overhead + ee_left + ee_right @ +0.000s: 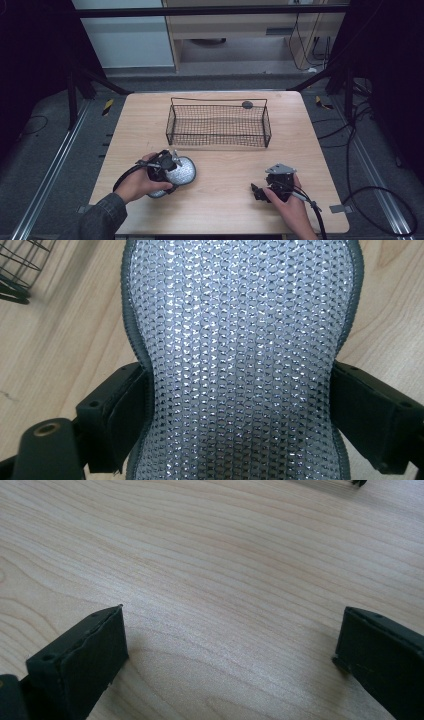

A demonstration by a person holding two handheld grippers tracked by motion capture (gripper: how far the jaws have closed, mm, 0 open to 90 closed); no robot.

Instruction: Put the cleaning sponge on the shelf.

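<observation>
A silver glittery pouch (182, 171) with a grey edge lies on the wooden table (225, 210) at the front left. My left gripper (170, 169) is shut on it; in the left gripper view both black jaws press into the pouch (240, 365) at its narrow waist. A black wire basket (218, 125) stands behind it near the table's middle, and I see nothing inside it. My right gripper (257, 192) rests low at the front right, jaws wide apart over bare wood with nothing between its fingers (85, 655).
A small dark round thing (247, 104) sits at the basket's far rim. Metal rails run along both sides of the table (55, 165). Cables (380, 200) lie on the floor at the right. Open wood lies between the two grippers.
</observation>
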